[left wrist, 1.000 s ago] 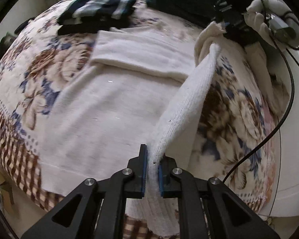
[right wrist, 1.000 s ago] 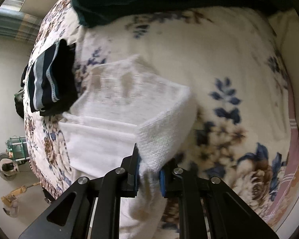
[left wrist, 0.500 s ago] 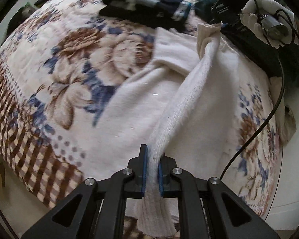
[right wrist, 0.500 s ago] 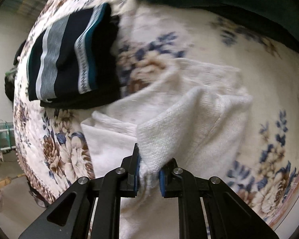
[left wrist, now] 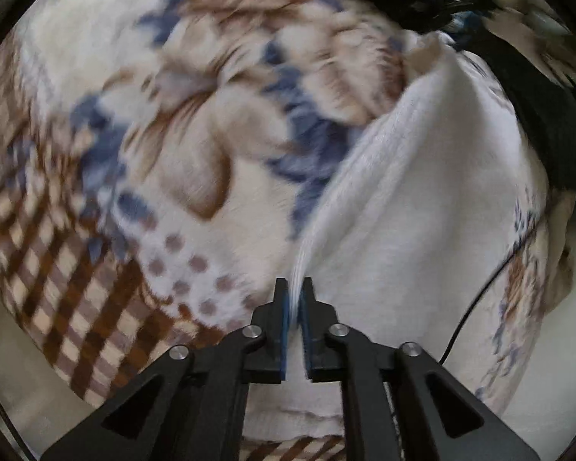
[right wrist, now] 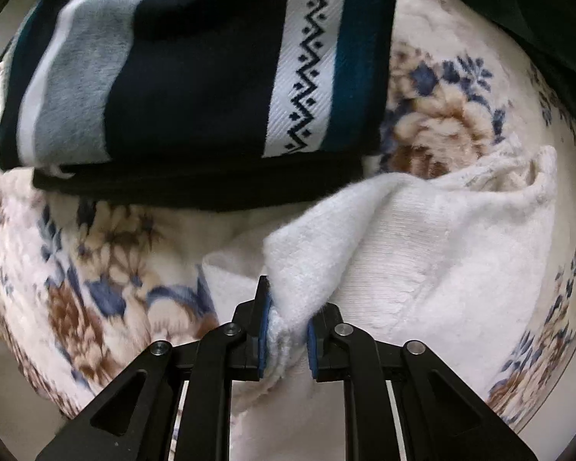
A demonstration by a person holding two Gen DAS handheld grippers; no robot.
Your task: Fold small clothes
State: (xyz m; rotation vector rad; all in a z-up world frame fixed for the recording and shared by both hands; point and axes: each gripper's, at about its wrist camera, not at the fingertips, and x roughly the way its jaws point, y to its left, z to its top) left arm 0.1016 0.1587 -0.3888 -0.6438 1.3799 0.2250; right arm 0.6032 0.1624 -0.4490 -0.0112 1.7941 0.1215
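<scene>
A white knitted sweater (left wrist: 414,207) lies on a floral blanket (left wrist: 180,146), with one edge lifted. My left gripper (left wrist: 295,299) is shut on its lower edge, low over the blanket; this view is motion-blurred. My right gripper (right wrist: 286,319) is shut on the sweater's (right wrist: 441,253) upper corner, close to a folded dark striped garment (right wrist: 196,69). The sweater's edge stretches taut between the two grippers.
The folded navy, grey and teal striped garment lies just beyond the right gripper. A dark green cloth (right wrist: 518,7) lies at the far right. The blanket's brown checked border (left wrist: 76,307) marks the bed's edge. A black cable (left wrist: 480,299) runs at the right.
Both grippers have carried the sweater's edge leftward across the bed, folding it over. The right gripper has come close to the striped garment. Both keep their hold.
</scene>
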